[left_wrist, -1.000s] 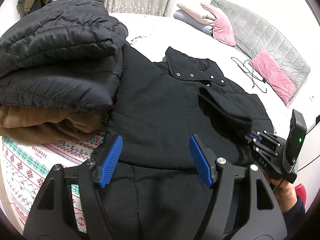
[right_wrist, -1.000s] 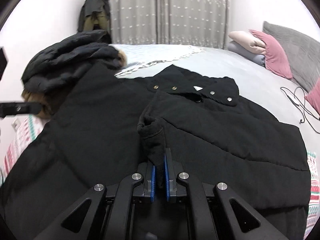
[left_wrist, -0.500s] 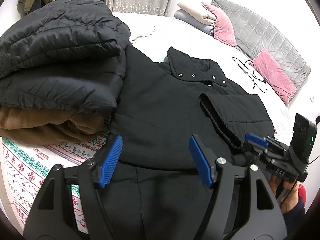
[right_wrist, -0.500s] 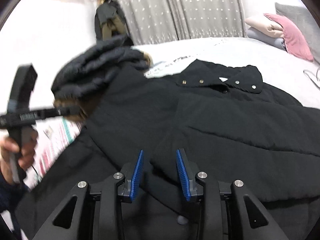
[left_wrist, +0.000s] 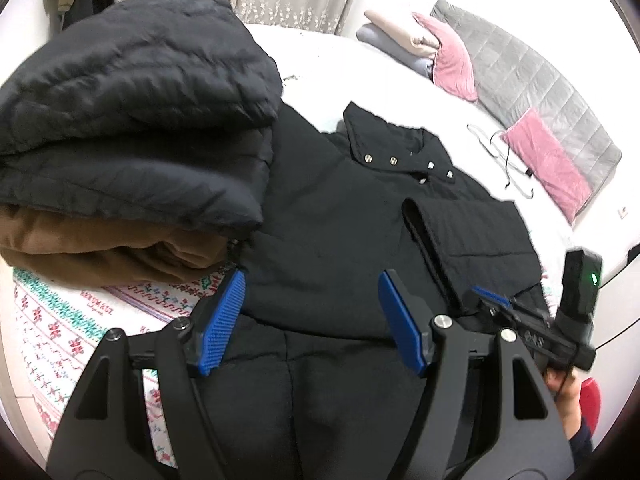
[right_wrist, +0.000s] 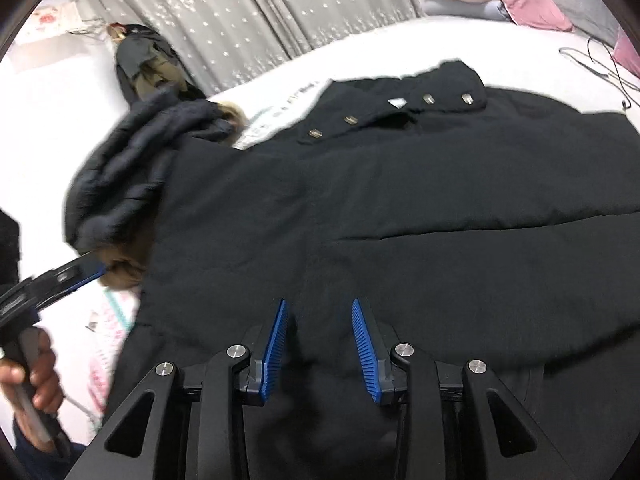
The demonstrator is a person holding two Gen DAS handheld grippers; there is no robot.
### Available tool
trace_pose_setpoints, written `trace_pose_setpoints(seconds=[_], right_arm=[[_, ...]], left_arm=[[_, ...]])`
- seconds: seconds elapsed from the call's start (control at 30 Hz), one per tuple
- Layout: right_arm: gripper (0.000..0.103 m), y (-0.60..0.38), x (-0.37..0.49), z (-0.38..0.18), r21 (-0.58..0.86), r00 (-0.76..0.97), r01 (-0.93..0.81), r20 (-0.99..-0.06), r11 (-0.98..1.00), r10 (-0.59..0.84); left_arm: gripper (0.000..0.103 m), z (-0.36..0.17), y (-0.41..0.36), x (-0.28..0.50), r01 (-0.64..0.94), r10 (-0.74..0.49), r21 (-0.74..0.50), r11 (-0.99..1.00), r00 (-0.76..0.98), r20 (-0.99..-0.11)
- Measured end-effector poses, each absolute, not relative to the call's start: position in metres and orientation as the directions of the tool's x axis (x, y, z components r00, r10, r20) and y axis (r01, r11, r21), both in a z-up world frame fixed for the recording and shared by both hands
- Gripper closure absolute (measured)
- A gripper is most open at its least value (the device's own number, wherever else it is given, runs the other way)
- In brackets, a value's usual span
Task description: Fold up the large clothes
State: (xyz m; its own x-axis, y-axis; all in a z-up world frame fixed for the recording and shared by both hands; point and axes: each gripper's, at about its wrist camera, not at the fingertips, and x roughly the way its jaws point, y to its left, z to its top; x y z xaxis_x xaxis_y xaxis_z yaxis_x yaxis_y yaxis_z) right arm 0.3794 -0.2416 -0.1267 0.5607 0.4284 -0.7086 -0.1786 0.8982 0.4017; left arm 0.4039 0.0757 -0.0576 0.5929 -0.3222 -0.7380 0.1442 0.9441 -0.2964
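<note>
Coat (left_wrist: 340, 232) lies spread on the bed (left_wrist: 360, 64), one sleeve (left_wrist: 460, 236) already folded across its chest; the other side and the lengthwise folds remain. Left gripper (left_wrist: 316, 320) gapes wide, right gripper (right_wrist: 318, 344) narrower, both empty.

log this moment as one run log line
phase: sleeve folded across black coat | left gripper: open, empty | right gripper: open, empty

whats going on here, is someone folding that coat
Yes. A person with a gripper in each hand is folding a black coat spread on the bed. One sleeve lies folded across its front. Both the left gripper and right gripper hover open above it, holding nothing. Folded jackets sit stacked beside it.
</note>
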Motion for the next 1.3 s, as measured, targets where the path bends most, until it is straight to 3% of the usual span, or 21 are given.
trace_pose_setpoints(seconds=[0.1, 0.27, 0.43, 0.53, 0.67, 0.9, 1.3], right_arm=[[0.069, -0.238, 0.353, -0.104, 0.325, 0.595, -0.171, -0.718, 0.930, 0.360], [0.050, -0.246, 0.307, -0.089, 0.269, 0.638, -0.133, -0.713, 0.954, 0.291], [0.045, -0.241, 0.269, -0.087, 0.141, 0.679, -0.063, -0.720, 0.988, 0.146], [0.042, -0.238, 0.234, -0.078, 0.027, 0.740, 0.010, -0.673, 1.000, 0.011], [0.031, -0.229, 0.192, -0.055, -0.093, 0.809, 0.064, -0.577, 0.994, -0.106], [0.021, -0.227, 0.133, -0.033, -0.206, 0.861, 0.132, -0.461, 0.970, -0.215], [0.020, -0.323, 0.070, -0.068, -0.267, 0.753, 0.255, -0.548, 0.929, -0.364]], left_arm=[[0.033, -0.047, 0.081, 0.391, 0.149, -0.296, -0.260, 0.954, 0.611, -0.734], [0.033, -0.032, 0.088, 0.364, 0.144, -0.211, -0.154, 0.978, 0.650, -0.730], [0.029, -0.024, 0.096, 0.327, 0.140, -0.181, -0.117, 0.983, 0.669, -0.720], [0.024, -0.025, 0.095, 0.304, 0.123, -0.150, -0.090, 0.988, 0.685, -0.713], [0.024, -0.029, 0.093, 0.268, 0.146, -0.148, -0.065, 0.987, 0.683, -0.715], [0.024, -0.048, 0.109, 0.214, 0.101, -0.138, -0.094, 0.990, 0.654, -0.744], [0.024, -0.092, 0.127, 0.144, 0.104, -0.230, -0.207, 0.973, 0.538, -0.811]])
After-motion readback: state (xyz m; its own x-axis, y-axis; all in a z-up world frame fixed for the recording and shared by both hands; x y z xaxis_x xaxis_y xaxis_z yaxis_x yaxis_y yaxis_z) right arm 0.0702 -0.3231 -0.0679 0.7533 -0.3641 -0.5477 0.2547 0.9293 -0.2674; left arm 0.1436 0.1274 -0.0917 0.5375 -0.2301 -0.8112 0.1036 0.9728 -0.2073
